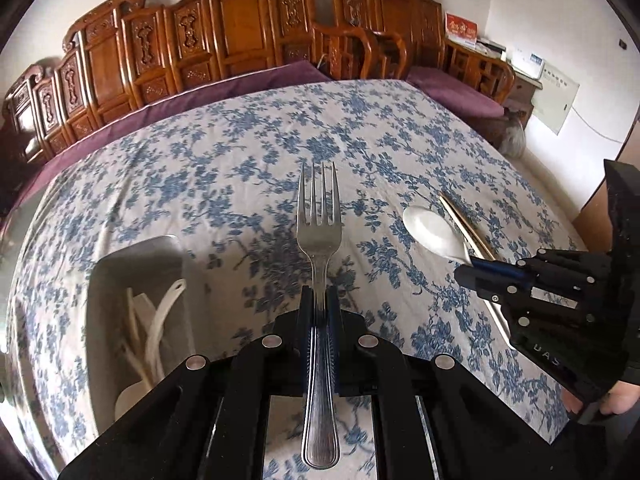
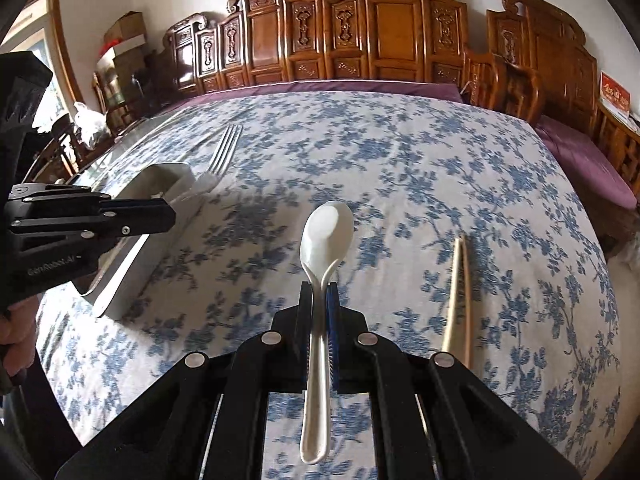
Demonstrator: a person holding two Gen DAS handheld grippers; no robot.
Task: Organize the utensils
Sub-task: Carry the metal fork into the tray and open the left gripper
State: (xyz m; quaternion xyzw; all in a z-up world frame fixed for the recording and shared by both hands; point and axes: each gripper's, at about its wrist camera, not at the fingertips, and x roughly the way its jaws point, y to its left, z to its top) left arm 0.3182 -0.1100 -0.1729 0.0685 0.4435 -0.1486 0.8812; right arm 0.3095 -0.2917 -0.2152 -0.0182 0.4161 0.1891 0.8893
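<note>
My left gripper point(image 1: 319, 294) is shut on a metal fork point(image 1: 319, 216), tines pointing forward, held above the floral tablecloth. My right gripper point(image 2: 320, 290) is shut on a white spoon point(image 2: 325, 232), bowl pointing forward, above the cloth. In the left wrist view the right gripper point(image 1: 466, 270) and the spoon point(image 1: 432, 232) show at the right. In the right wrist view the left gripper point(image 2: 170, 214) and the fork point(image 2: 224, 152) show at the left. A white utensil tray point(image 1: 120, 264) sits left of the fork and holds several pale utensils point(image 1: 156, 332); it also shows in the right wrist view point(image 2: 168, 178).
A pair of chopsticks point(image 2: 460, 292) lies on the cloth right of the spoon, also in the left wrist view point(image 1: 464, 222). A carved wooden bench with purple cushions point(image 1: 240, 32) runs behind the table. The table's right edge point(image 1: 560, 208) drops to the floor.
</note>
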